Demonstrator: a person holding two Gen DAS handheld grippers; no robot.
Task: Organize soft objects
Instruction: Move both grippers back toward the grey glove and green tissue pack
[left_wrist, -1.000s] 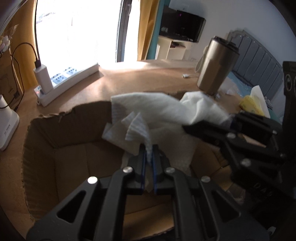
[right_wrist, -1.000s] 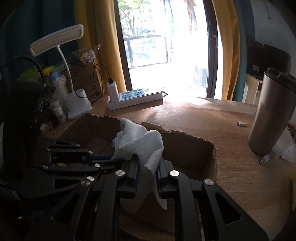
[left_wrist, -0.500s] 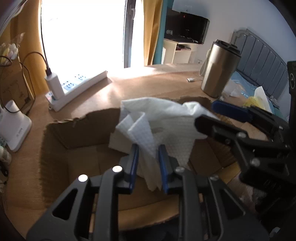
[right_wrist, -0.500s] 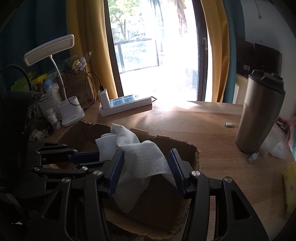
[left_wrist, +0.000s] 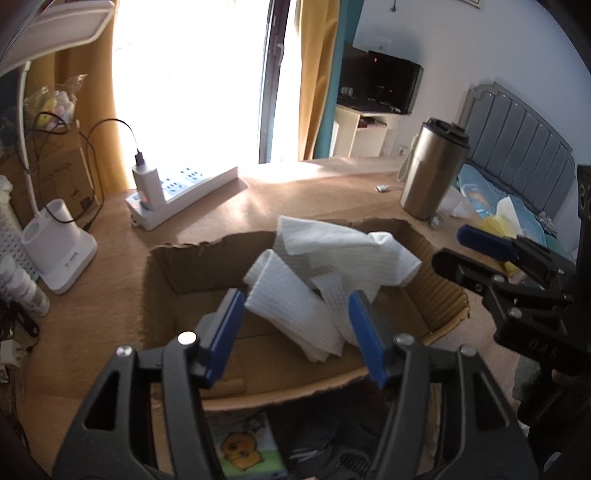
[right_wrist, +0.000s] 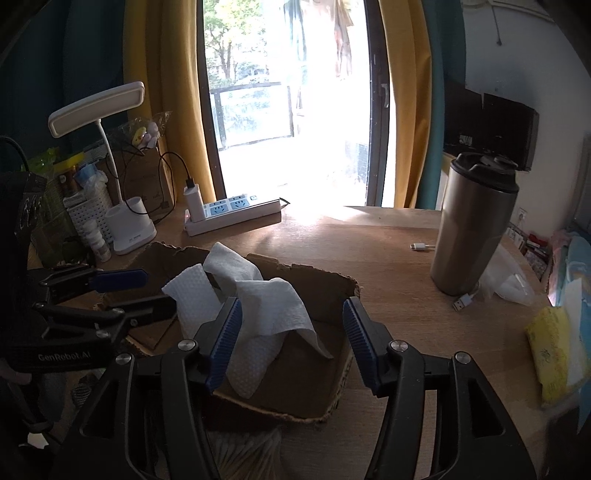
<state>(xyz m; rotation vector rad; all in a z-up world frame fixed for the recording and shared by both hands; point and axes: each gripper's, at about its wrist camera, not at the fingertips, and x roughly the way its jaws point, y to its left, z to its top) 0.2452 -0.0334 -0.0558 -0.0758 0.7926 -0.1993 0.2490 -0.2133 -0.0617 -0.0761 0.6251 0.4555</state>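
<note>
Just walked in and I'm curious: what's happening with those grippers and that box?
A person is working two handheld grippers over a torn cardboard box on the wooden desk. A crumpled white paper towel lies in the box, draped toward its right wall. The left gripper and right gripper both have their jaws wide open on either side of the towel, gripping nothing. A steel tumbler stands nearby.

white waffle-textured cloth (left_wrist: 317, 280), brown box (left_wrist: 177, 273)
</note>
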